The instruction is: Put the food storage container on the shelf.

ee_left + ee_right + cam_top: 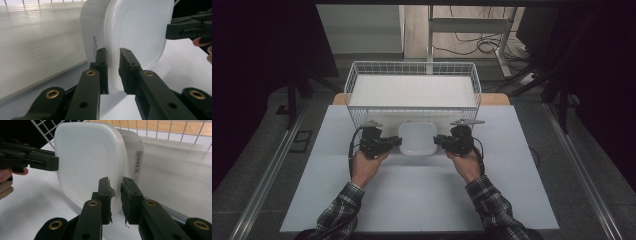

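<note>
A white plastic container point(417, 137) with a white lid sits just in front of the wire basket point(357, 80), between my two grippers. In both gripper views its lid point(140, 32) faces away from the basket and its body point(132, 152) faces toward it. My left gripper point(398, 142) is shut on the lid rim at the container's left edge; the left gripper point(113, 72) has one jaw on each side of the rim. My right gripper point(436, 141) is shut on the opposite edge, and the right gripper point(116, 195) pinches the rim the same way.
The white wire basket has a white liner point(412, 90) and stands at the back of the pale table mat point(422, 195). Wide open mat lies in front of the hands. Dark floor, cables and a table frame point(472, 25) lie beyond.
</note>
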Available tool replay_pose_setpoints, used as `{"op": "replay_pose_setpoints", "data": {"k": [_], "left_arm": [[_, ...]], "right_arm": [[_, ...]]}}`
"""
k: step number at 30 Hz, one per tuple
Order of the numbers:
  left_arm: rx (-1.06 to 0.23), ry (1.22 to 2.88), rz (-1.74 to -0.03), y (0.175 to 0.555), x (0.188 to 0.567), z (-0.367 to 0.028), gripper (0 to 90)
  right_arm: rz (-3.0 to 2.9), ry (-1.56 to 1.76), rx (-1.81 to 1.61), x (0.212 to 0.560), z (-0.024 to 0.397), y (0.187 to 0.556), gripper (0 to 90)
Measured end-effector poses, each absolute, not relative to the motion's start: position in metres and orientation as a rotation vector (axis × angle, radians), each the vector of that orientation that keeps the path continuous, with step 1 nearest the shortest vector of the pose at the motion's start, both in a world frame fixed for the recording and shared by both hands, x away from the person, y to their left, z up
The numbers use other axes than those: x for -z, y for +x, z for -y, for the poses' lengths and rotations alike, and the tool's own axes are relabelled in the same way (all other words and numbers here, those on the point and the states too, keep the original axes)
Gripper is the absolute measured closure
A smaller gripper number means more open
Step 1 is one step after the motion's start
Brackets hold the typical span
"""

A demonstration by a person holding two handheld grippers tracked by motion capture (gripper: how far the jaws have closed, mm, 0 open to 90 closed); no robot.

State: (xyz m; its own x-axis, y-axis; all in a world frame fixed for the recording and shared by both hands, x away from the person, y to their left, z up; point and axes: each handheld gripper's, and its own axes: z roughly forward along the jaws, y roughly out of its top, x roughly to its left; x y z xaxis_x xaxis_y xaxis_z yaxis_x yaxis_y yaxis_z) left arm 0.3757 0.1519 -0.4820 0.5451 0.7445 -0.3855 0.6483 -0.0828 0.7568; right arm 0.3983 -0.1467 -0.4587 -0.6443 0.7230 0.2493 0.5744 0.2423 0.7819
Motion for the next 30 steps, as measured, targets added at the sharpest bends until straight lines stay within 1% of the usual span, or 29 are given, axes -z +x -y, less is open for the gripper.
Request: {"op": "replay_pose_setpoints", "data": {"k": [9, 12, 16, 17, 18, 19, 20, 21, 24, 30], "left_arm": [[-0.133, 1.791, -1.19, 0.389, 0.488, -0.148, 77.1], [-0.117, 1.767, -1.161, 0.392, 0.491, -0.151, 77.1], [-0.128, 1.765, -1.14, 0.392, 0.493, -0.149, 76.0], [-0.151, 1.766, -1.143, 0.392, 0.492, -0.147, 74.7], [-0.186, 1.781, -1.144, 0.393, 0.492, -0.144, 72.4], [-0.186, 1.781, -1.144, 0.393, 0.492, -0.144, 71.6], [-0.199, 1.78, -1.145, 0.393, 0.492, -0.144, 69.5], [-0.213, 1.78, -1.146, 0.394, 0.492, -0.144, 69.5], [-0.258, 1.779, -1.151, 0.396, 0.492, -0.144, 64.7], [-0.295, 1.76, -1.179, 0.403, 0.49, -0.143, 60.2]], "right_arm": [[-2.344, 1.271, -1.341, 0.465, 0.145, 0.408, 77.1], [-2.334, 1.281, -1.342, 0.466, 0.146, 0.412, 76.4], [-2.329, 1.275, -1.323, 0.469, 0.146, 0.414, 74.5], [-2.329, 1.273, -1.312, 0.47, 0.147, 0.415, 73.2], [-2.331, 1.282, -1.309, 0.475, 0.145, 0.416, 69.4], [-2.331, 1.282, -1.309, 0.475, 0.145, 0.416, 69.4], [-2.316, 1.283, -1.317, 0.478, 0.144, 0.417, 67.3], [-2.316, 1.283, -1.317, 0.478, 0.144, 0.417, 67.3], [-2.297, 1.286, -1.327, 0.478, 0.144, 0.42, 64.3], [-2.231, 1.218, -1.275, 0.473, 0.137, 0.422, 64.0]]}}
